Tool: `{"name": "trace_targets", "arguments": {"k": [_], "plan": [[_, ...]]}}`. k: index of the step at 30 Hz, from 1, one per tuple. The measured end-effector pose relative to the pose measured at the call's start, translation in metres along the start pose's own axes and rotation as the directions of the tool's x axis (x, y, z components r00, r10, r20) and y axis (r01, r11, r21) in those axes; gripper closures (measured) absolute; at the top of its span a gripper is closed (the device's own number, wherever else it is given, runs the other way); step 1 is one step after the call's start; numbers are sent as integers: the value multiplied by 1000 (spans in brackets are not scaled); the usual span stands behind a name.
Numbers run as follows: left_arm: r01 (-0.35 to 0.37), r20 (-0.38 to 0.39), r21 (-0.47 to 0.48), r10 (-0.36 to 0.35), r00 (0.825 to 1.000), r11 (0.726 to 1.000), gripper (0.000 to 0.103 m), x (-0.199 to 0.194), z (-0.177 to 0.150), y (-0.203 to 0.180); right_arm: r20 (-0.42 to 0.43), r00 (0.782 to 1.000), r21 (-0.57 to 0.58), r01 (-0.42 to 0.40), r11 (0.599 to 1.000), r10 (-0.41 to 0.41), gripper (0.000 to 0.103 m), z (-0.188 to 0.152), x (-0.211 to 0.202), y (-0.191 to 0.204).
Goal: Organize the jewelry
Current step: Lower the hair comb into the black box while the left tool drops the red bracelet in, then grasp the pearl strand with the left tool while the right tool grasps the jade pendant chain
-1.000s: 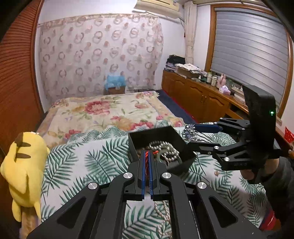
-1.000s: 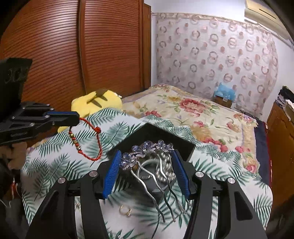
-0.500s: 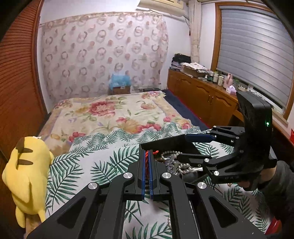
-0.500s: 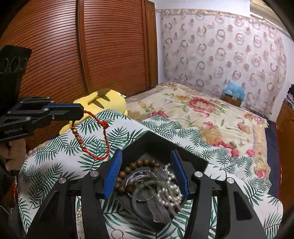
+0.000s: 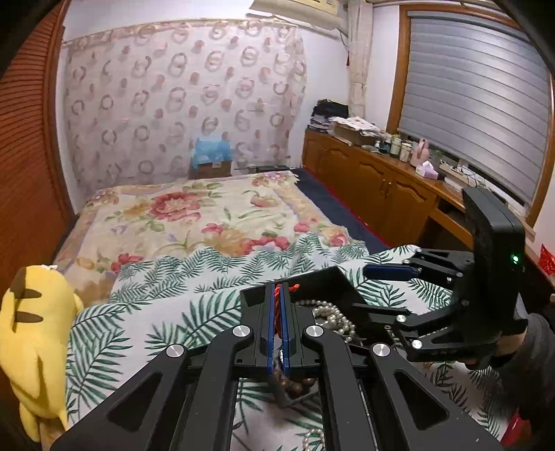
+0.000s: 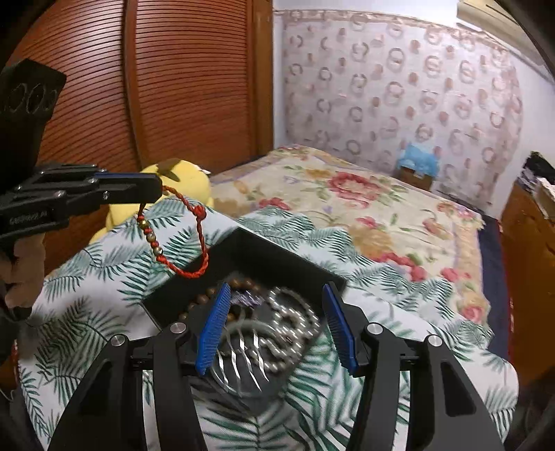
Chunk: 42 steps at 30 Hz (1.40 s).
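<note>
A yellow plush toy [image 5: 33, 333] sits at the lower left of the left wrist view, against a reddish slatted wardrobe door [image 6: 166, 86]. A palm-leaf cloth [image 5: 166, 312] covers the lower middle of the frame, and beyond it, in the centre, lies a floral bedspread [image 5: 194, 222]. A pale curtain with ring patterns [image 5: 180, 100] hangs across the upper middle, with a small blue item on a brown box [image 5: 211, 156] just below it. Along the right runs a wooden cabinet [image 5: 374, 184] whose top is crowded with bottles and papers, under a grey window blind [image 5: 475, 93] at upper right. An air conditioner [image 5: 295, 7] shows at the top edge.
</note>
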<state>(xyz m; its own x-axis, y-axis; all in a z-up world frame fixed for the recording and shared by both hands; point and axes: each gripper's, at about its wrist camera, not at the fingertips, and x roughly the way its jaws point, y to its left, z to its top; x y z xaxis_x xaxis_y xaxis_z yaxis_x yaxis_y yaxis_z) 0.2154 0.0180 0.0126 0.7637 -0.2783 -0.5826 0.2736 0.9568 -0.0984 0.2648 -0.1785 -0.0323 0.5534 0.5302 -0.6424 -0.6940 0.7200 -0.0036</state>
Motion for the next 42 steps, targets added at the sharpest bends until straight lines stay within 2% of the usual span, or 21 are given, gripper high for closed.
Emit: {"name": "trace_targets", "arguments": {"k": [3,7,13,15,20,21,25,32,37,42], "plan": [[9,-10,10,-9,1000,1000,101,6,0,-5,-4,999,12,34,999,-34,46,-10,-8,-7],[27,-22,15,-27,999,1000,101,13,1,-9,0,999,48,39,998,-39,46,-19,-15,-14],[31,-30,22,-30,999,999,84,13,-4,-12,2,999,72,46,996,-46,46,-30,-24,-12],[30,-32,20,-30,999,999,72,10,-7,-12,-1,999,76,40,996,-40,46,-34,-28,-8],[21,-47,24,-20,999,999,67,0,-21,-13,-13,999,87,52,995,-51,46,-49,-36,1],[21,-49,24,-20,999,999,64,-2,-23,-14,-16,999,95,50,994,-49,47,-53,-38,1],[20,-61,22,-19,998,1000,62,-11,-40,-14,-34,999,116,44,992,-40,53,-66,-44,10],[15,-83,5,-14,996,1000,55,-25,-71,-15,-72,997,147,1,989,10,67,-95,-50,32],[9,-96,-13,-10,995,1000,55,-36,-92,-12,-123,988,137,-74,988,91,68,-111,-47,58],[-6,-107,-21,3,994,1000,55,-48,-112,-7,-169,977,124,-109,986,129,68,-123,-42,78]]}}
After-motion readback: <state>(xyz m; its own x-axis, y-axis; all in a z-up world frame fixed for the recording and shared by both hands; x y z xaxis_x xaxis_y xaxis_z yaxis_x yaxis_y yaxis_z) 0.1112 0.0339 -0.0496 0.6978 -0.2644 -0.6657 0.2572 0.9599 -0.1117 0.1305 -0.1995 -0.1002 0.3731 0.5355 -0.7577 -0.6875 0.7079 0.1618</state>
